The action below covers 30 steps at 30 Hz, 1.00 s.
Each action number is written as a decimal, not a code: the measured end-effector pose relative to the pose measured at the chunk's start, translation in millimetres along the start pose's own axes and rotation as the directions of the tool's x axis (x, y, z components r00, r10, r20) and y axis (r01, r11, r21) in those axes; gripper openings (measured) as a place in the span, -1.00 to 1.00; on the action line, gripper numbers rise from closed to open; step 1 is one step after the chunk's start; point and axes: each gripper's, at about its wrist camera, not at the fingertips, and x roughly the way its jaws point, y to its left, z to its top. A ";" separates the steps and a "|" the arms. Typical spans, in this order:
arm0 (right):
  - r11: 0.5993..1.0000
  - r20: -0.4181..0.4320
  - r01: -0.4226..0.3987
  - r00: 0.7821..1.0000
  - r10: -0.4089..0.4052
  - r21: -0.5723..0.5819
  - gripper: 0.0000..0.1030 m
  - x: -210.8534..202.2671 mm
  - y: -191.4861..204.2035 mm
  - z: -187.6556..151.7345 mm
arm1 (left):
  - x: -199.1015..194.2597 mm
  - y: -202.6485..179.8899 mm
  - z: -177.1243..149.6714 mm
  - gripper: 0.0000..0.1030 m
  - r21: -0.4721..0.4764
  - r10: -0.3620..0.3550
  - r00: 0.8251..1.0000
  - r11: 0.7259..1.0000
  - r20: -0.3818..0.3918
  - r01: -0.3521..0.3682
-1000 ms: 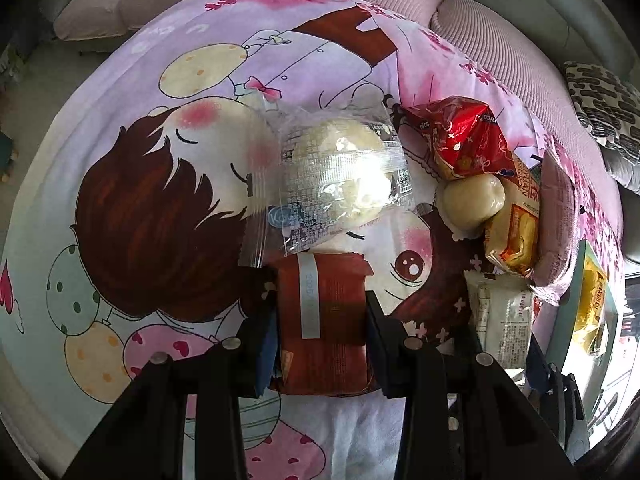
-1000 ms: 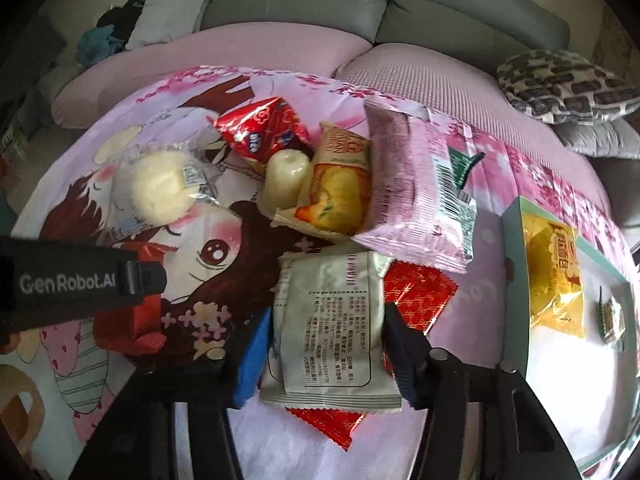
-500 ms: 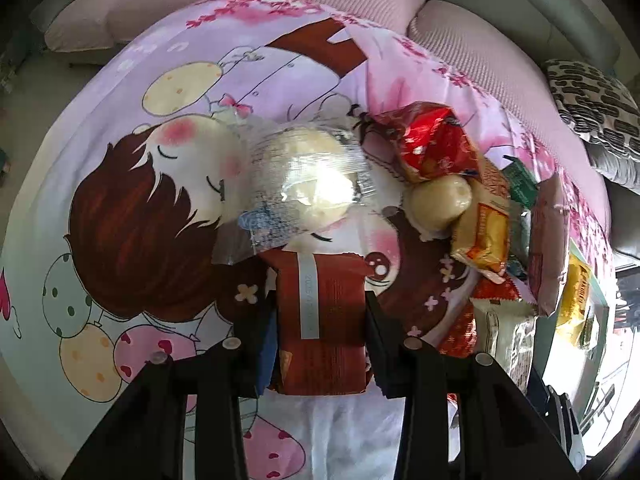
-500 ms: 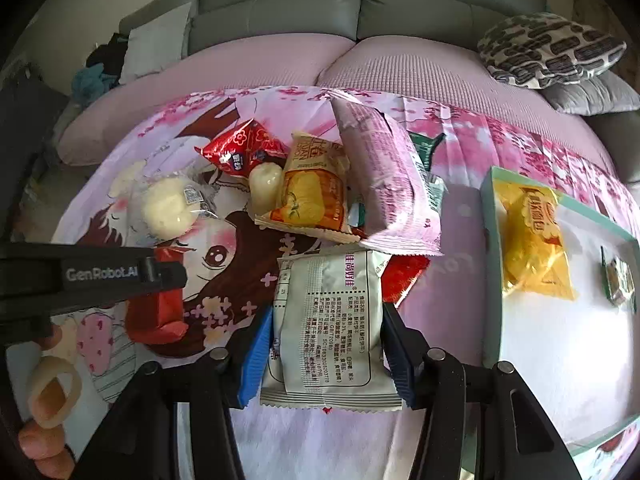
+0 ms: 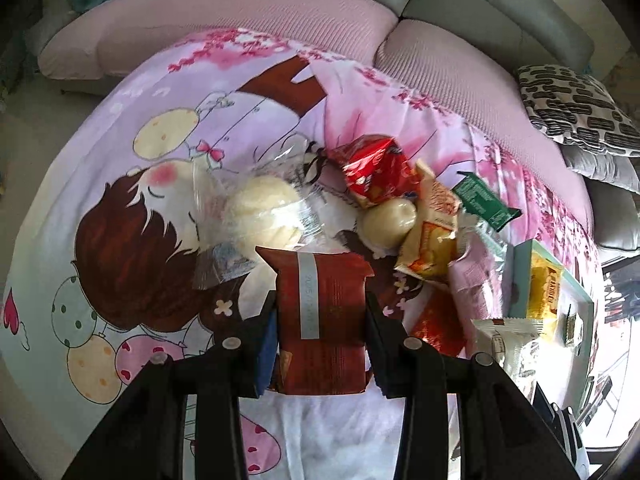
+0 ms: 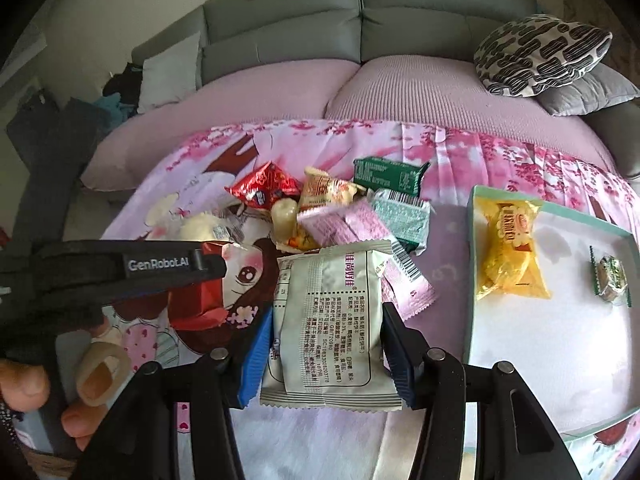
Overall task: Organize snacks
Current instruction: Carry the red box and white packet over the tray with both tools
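My left gripper is shut on a dark red snack packet and holds it above the cartoon-print cloth. My right gripper is shut on a pale grey-green snack packet, also lifted; that packet shows at the right of the left wrist view. A pile of snacks lies on the cloth beyond: a wrapped white bun, a red bag, a yellow packet, a pink packet and a green packet. A teal-rimmed tray at the right holds a yellow packet and a small green-white sweet.
The cloth covers a pink sofa seat with grey backrests. A patterned cushion lies at the back right. The left gripper's body and the person's fingers fill the left of the right wrist view.
Both grippers have risen and pulled back with their packets. The pile looks smaller and farther, and more of the sofa and tray shows. The pink packet has tipped flatter.
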 end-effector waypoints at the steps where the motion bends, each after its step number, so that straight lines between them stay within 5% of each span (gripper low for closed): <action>1: 1.000 0.005 0.002 1.000 -0.002 0.005 0.07 -2.8 -2.4 0.7 | -1.7 -2.3 0.2 -0.21 0.004 -0.003 1.000 1.000 0.004 0.003; 9: 0.989 0.031 0.071 0.997 -0.076 0.132 0.07 -24.3 -55.3 5.5 | -16.0 -32.0 -0.1 -0.21 0.059 -0.022 0.998 0.998 0.062 0.019; 18: 0.922 0.034 0.173 0.980 -0.197 0.345 0.07 -52.2 -149.8 0.6 | -28.6 -82.7 -10.8 -0.21 0.195 -0.080 0.991 0.979 0.107 0.058; 23: 0.874 0.029 0.210 0.968 -0.248 0.438 0.07 -62.0 -197.2 -6.3 | -29.0 -125.3 -20.7 -0.21 0.299 -0.132 0.986 0.949 0.101 0.096; 30: 0.856 0.046 0.227 0.959 -0.279 0.464 0.07 -58.2 -230.1 -5.1 | -26.0 -194.7 -37.7 -0.21 0.453 -0.208 0.975 0.879 0.083 0.149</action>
